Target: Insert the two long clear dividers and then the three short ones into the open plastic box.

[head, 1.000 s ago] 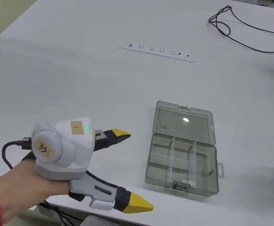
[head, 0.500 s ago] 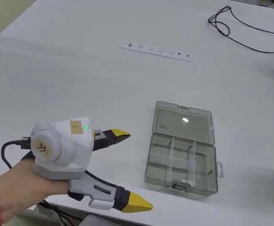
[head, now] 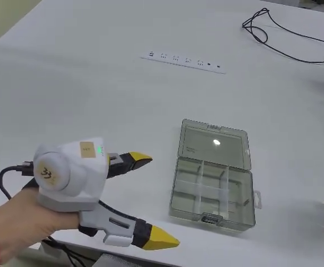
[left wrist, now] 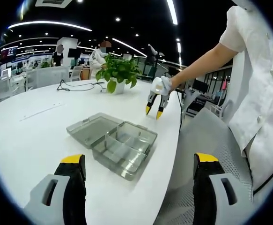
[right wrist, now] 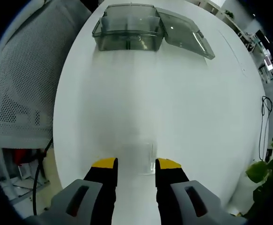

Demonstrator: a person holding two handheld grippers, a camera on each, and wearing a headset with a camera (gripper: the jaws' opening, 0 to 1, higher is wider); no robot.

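**Close to the edge, open ground beyond**

The open plastic box (head: 237, 218) sat close to the front edge of the white table (head: 84, 94). Its lid (head: 214, 146) lay flat behind it, toward the table's middle. Clear partitions (head: 202, 186) crossed the tray into compartments.

To the box's left, the left gripper (head: 150, 200) hung over the table's near edge in a hand (head: 17, 222). It was released, its yellow-tipped jaws spread wide. In the left gripper view the box lay ahead, between the lines of the two jaws.

The right gripper (right wrist: 136, 162) hovered low over bare tabletop well apart from the box, off to its right and also near the front edge. A small clear piece (right wrist: 140, 154) sat between its tips. The jaws stood a little apart on either side of it, and I could not tell whether they pinched it.

Beyond the box the tabletop ran open as far as a power strip (head: 181, 60). A black cable (head: 273, 30) lay at the far right, and a plant (left wrist: 117, 72) stood toward that end of the table.
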